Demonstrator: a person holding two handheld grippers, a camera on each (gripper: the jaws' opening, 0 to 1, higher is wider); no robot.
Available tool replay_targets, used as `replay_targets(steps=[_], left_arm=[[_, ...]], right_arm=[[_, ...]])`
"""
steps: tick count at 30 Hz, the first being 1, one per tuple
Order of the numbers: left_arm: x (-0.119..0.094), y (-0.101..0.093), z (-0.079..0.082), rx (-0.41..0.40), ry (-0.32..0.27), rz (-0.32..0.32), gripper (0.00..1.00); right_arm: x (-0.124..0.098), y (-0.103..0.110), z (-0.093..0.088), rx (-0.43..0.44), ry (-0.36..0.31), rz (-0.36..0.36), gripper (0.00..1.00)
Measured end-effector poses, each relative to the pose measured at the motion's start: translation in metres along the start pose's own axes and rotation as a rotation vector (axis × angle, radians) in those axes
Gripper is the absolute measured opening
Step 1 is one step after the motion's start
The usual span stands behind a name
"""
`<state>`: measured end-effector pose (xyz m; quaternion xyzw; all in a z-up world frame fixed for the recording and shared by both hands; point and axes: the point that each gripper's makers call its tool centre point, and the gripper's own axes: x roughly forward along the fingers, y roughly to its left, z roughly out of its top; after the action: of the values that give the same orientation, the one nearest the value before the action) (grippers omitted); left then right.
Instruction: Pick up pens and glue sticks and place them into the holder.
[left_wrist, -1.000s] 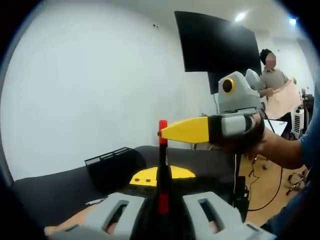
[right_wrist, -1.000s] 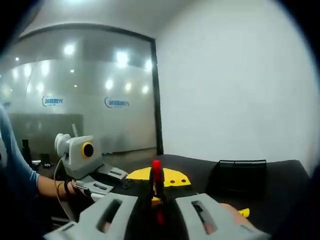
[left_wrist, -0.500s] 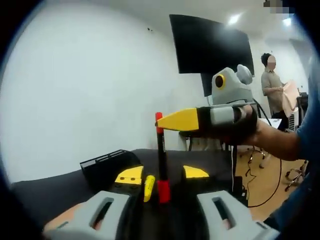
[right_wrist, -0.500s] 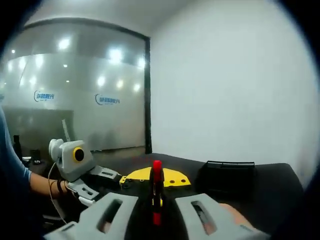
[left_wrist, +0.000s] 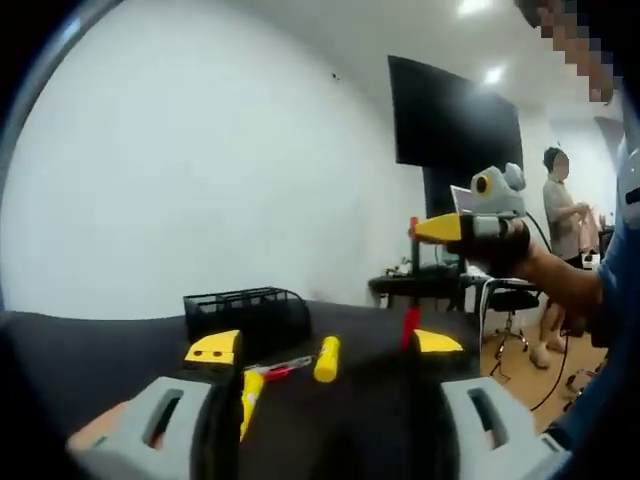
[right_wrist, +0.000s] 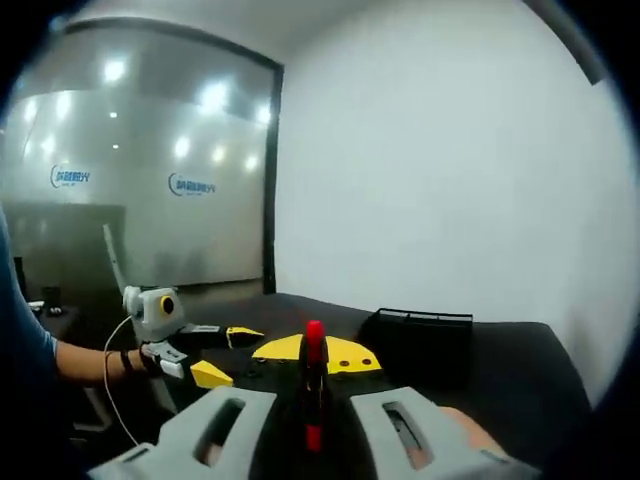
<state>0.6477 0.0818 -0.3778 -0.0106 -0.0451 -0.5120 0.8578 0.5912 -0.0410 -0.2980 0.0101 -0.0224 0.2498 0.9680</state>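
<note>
Let go of the pen (right_wrist: 313, 385) since half a second earlier and drew the left gripper (left_wrist: 325, 345) well away from the right gripper (right_wrist: 313, 352). Spread the left jaws wide, yellow tips far apart with nothing between them. Kept the right jaws clenched on the pen, upright, its red cap standing just above their yellow tips.

Worked over a black table (left_wrist: 90, 350) set against a white wall (left_wrist: 200, 170). Found the black mesh holder (left_wrist: 245, 315) standing on the table towards the wall. Noted a yellow glue stick (left_wrist: 327, 358) lying in front of the holder, a second yellow stick (left_wrist: 248, 395) close against the left jaw (partly hidden by it), and a thin red-and-silver pen (left_wrist: 275, 368) lying between the two. Could not tell what the small red thing (left_wrist: 409, 327) beside the other jaw tip was. Passed over a large black screen (left_wrist: 455, 125) on the wall, a desk (left_wrist: 415, 285) and a chair (left_wrist: 510, 300) beyond the table, and a person (left_wrist: 560, 210) standing further back. Faced, from the right gripper view, a glass wall (right_wrist: 130, 180) with blue lettering and reflected ceiling lights.

Held the right gripper raised, off to the right in the left gripper view, a hand (left_wrist: 505, 250) wrapped around it. Held the left gripper low at the table's edge in the right gripper view, forearm (right_wrist: 85, 360) reaching in from the left below a blue sleeve (right_wrist: 20, 330).
</note>
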Motion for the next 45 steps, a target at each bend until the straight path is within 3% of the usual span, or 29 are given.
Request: replay_targets(steps=[12, 17, 19, 25, 32, 37, 45], left_arm=[[-0.002, 0.023, -0.03, -0.09, 0.0, 0.014, 0.96], [-0.004, 0.028, -0.045, -0.126, 0.021, 0.0, 0.96], [-0.005, 0.03, -0.039, -0.14, -0.012, -0.014, 0.96], [-0.009, 0.042, -0.046, -0.246, -0.003, -0.029, 0.96], [-0.008, 0.033, -0.056, -0.194, 0.043, -0.051, 0.96], [-0.012, 0.036, -0.048, -0.22, 0.003, -0.05, 0.96], [-0.012, 0.032, -0.05, -0.214, 0.013, -0.055, 0.96]], right_arm=[[-0.008, -0.01, 0.002, 0.003, 0.004, -0.041, 0.03], [-0.014, -0.014, 0.005, 0.019, 0.002, -0.064, 0.03], [-0.017, -0.017, 0.005, 0.014, 0.007, -0.082, 0.03], [-0.024, -0.024, 0.006, 0.014, 0.037, -0.138, 0.03], [-0.03, -0.033, 0.008, 0.041, 0.029, -0.182, 0.03], [-0.029, -0.034, 0.007, 0.029, 0.044, -0.191, 0.03], [-0.024, -0.033, 0.019, 0.008, 0.035, -0.186, 0.03]])
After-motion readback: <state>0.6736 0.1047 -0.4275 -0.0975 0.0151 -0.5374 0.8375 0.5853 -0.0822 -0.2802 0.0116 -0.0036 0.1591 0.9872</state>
